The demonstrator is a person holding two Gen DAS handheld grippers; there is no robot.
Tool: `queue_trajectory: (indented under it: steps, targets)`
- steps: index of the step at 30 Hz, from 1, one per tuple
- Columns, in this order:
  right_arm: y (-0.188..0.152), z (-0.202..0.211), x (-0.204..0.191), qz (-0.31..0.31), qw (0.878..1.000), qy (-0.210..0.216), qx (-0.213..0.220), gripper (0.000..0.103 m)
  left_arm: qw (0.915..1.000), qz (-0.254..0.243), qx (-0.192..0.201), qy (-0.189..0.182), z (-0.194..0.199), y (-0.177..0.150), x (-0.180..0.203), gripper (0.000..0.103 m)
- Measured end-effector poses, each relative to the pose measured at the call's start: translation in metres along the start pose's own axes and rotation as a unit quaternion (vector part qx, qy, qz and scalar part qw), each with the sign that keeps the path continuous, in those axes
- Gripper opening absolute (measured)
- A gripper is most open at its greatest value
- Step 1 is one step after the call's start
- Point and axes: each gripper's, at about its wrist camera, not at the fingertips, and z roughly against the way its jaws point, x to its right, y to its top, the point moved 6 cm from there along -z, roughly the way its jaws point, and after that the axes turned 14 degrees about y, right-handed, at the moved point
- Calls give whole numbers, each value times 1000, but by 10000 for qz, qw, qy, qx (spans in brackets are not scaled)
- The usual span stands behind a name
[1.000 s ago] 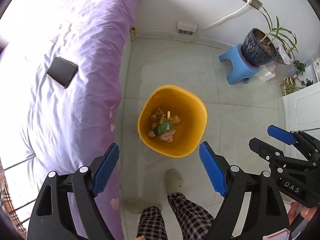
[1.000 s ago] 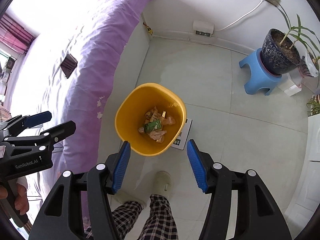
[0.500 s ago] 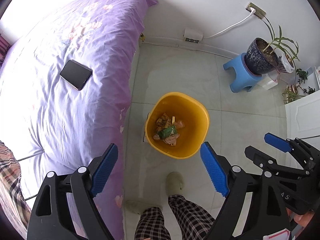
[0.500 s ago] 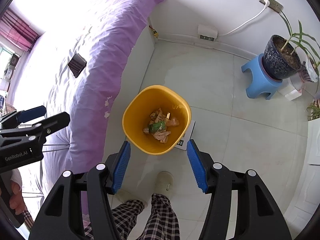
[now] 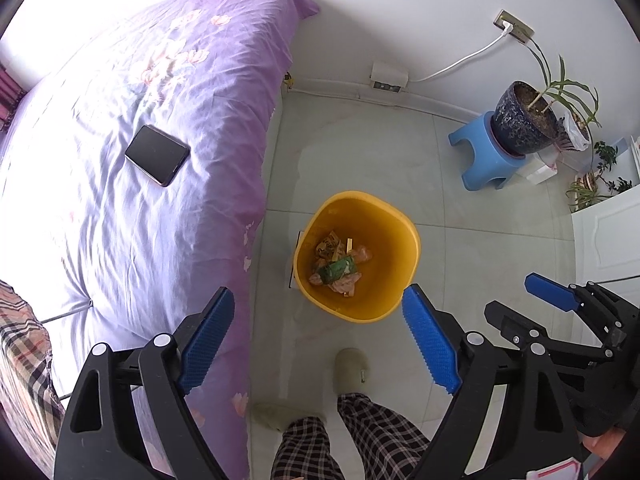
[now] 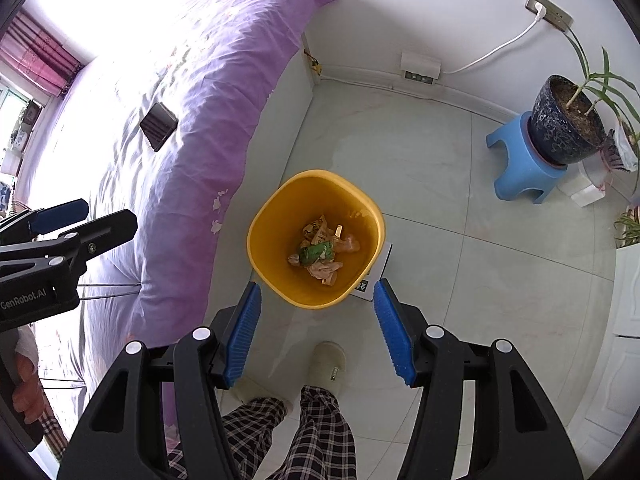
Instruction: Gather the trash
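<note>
Both claws point steeply down over a yellow bin [image 5: 356, 266] that stands on the tiled floor [image 5: 360, 168] just beside the bed [image 5: 132, 168]. The left claw [image 5: 318, 344] stands wide apart with nothing between its blue pads [image 5: 426, 344]; its jaws have just been opening further, and they touch nothing. The right claw [image 6: 316, 330] is parted to a middling gap, narrower than the left, and it too is empty, gripping nothing.

The trash [image 6: 320, 252] lies at the bottom of the bin: crumpled wrappers, 1 of them green, with pinkish and yellowish scraps around it. A flat white card [image 6: 374, 276] sticks out from under the bin on the floor.

A dark phone [image 5: 157, 155] lies on the purple bedspread. Below the claws show a person's checked trouser legs [image 6: 316, 436] and 2 pale slippers [image 5: 351, 368]. A potted plant [image 5: 524, 118] sits on a blue stool [image 5: 484, 160] near the wall.
</note>
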Motion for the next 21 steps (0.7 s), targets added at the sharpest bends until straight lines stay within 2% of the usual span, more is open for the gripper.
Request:
queue_trajectory:
  steps: [21]
  targets:
    - [3,2,1,-9,10000,-7,2,60,10000,14,25,4,3,1,1,87]
